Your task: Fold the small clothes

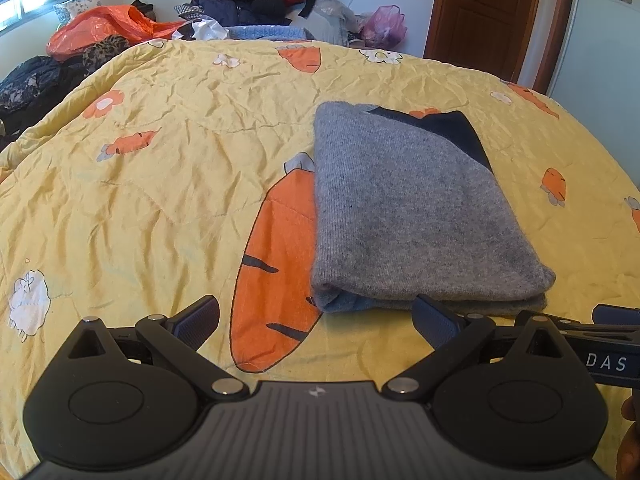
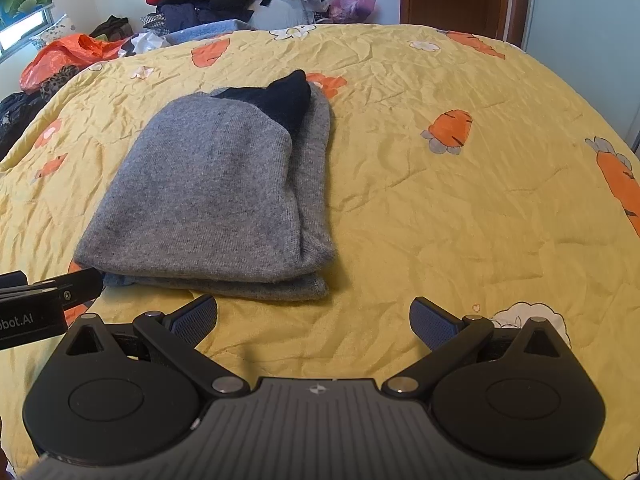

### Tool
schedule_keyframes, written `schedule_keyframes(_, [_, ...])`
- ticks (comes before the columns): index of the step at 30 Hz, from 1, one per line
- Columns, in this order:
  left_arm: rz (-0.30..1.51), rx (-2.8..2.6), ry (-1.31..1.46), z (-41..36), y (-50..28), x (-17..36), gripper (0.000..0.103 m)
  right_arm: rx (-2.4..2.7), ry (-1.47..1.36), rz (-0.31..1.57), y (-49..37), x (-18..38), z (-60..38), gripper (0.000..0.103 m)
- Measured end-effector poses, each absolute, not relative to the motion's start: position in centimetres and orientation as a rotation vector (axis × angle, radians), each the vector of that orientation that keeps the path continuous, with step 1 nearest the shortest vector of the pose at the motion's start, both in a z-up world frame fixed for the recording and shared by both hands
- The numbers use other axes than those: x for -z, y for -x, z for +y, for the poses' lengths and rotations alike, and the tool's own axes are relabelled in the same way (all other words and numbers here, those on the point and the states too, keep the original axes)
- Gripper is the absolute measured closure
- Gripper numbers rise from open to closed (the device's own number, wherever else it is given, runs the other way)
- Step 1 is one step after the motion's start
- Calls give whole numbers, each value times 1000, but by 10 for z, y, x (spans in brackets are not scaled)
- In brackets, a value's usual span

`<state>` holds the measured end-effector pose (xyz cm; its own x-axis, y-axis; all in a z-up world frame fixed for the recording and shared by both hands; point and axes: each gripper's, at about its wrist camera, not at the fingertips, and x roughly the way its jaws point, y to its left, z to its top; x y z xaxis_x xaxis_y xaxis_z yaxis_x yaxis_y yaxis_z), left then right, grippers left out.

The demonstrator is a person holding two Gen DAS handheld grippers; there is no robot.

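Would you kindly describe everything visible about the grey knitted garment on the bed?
The grey knitted garment looks like soft, fuzzy wool, folded into a compact stack of layers, the folded edges nearest the cameras. A dark navy part shows at its far end. It lies flat on the yellow carrot-print quilt. Both the left hand-held gripper and the right hand-held gripper are open, holding nothing.

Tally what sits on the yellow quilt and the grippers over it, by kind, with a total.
Folded grey knit garment with dark navy part: 1
Black two-finger grippers, both open: 2 (left gripper, right gripper)
Total: 3
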<state>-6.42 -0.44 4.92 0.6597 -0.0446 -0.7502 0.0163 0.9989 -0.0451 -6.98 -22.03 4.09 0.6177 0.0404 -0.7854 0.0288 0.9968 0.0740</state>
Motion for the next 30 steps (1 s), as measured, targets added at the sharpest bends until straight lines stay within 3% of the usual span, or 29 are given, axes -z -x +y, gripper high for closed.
schedule_keyframes(30, [793, 47, 92, 16, 66, -49, 0, -26, -104, 911, 67, -38, -222, 0])
